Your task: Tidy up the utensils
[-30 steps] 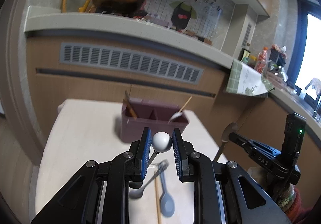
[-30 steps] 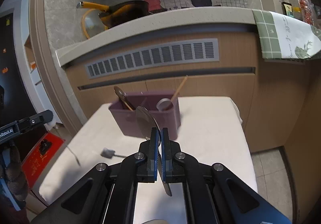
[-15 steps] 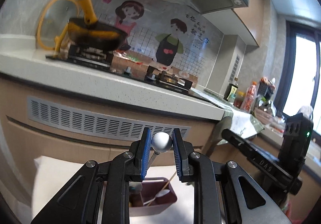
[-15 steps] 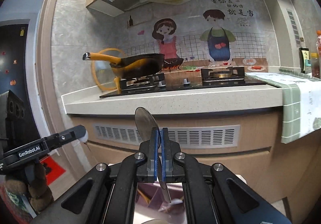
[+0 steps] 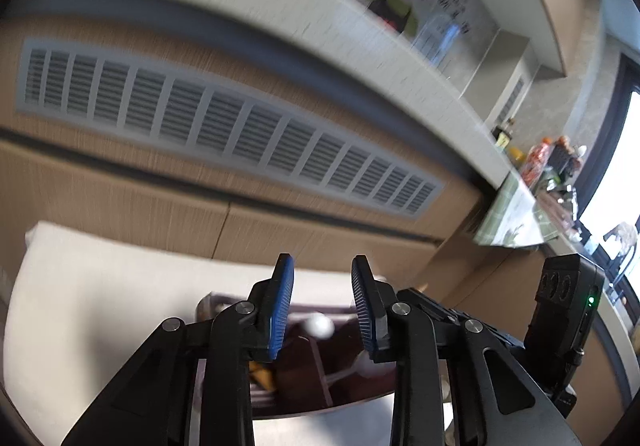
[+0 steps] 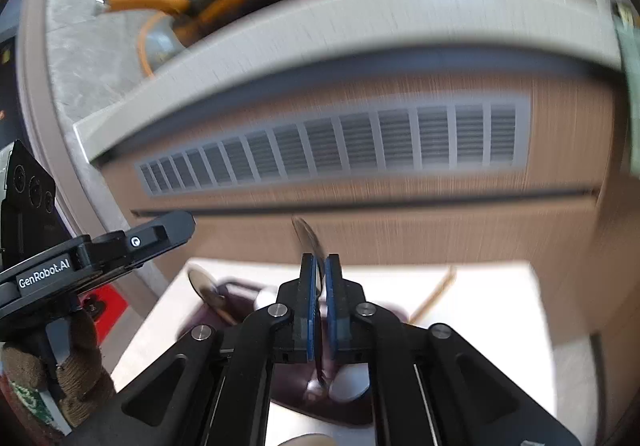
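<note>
My left gripper (image 5: 322, 270) is open and empty above the purple utensil holder (image 5: 304, 394). The white ball-ended utensil (image 5: 319, 325) now stands in the holder below the jaws, beside a white spoon (image 5: 370, 366). My right gripper (image 6: 321, 266) is shut on a metal spoon (image 6: 306, 238), bowl up, its handle pointing down into the holder (image 6: 248, 306). The holder has a wooden spoon (image 6: 202, 284) and a chopstick (image 6: 434, 292) in it. The left gripper also shows at the left of the right wrist view (image 6: 120, 246).
The holder stands on a white table (image 5: 100, 286) in front of a wooden counter with a grey vent (image 5: 224, 134). A yellow-handled pan (image 6: 200, 2) sits on the counter. The right gripper's body (image 5: 560, 310) is close on the right.
My left gripper opened and let go of the ball-ended utensil, which dropped into the holder. Both grippers came down over the holder; the right still grips the metal spoon.
</note>
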### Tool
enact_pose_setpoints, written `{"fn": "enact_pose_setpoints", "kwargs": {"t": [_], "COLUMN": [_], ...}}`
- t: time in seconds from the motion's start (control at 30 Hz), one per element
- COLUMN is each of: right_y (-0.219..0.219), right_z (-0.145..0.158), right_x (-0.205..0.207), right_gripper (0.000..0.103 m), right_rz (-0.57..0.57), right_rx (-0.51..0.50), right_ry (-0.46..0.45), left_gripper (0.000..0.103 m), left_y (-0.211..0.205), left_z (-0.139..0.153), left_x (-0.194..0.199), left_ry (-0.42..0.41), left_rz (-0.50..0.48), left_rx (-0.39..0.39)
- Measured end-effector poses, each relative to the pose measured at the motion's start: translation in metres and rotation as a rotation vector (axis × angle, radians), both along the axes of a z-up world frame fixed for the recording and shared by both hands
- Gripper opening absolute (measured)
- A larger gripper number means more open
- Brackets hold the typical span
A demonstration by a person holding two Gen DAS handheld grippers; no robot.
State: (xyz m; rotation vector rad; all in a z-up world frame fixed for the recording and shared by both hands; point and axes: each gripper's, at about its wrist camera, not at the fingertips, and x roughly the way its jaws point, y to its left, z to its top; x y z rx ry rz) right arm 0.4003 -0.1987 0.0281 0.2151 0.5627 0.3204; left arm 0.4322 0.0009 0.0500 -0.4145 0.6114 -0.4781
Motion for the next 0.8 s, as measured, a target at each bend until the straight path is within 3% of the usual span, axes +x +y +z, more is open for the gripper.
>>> {"fn": "enact_pose_setpoints", "kwargs": {"t": [0.13,0.27,0.37,0.57,0.7,0.8], "right_y": [-0.009,-0.009,-0.001,0.03,0.039,0.04], "right_z": [-0.02,-0.015,-0.017,-0.057,-0.096,-0.108], "right_x": [-0.001,-0.036,-0.064,-0.126,-0.162,-0.174], "right_gripper": [0.013,0.024,0.03,0.03,0.03,0.03], "right_rz": [0.01,0.009,0.061,0.19,0.219,0.19], "right_rx": [0.035,-0.031,-0.08,-0.207,-0.188,-0.145], "right_ry": [0.073,0.009,0.002,0.123,0.255,0.304], "left_gripper": [0.038,0.046,0.047,0.047,0.047,0.047], "left_y": [0.007,0.012,0.02,0.029,0.041,0.051], "left_z": [-0.004,-0.011,-0.03,-0.069,-0.085,-0.091], "left_x": [-0.022,-0.057,-0.086,-0.152,-0.191,-0.214], "left_ry": [-0.01,-0.02,0.025,0.111,0.146,0.154], "left_rz": [0.001,0.031,0.073,0.098,0.117,0.152], "left_rx": [0.026,0.113,0.185,0.305,0.362,0.375]}}
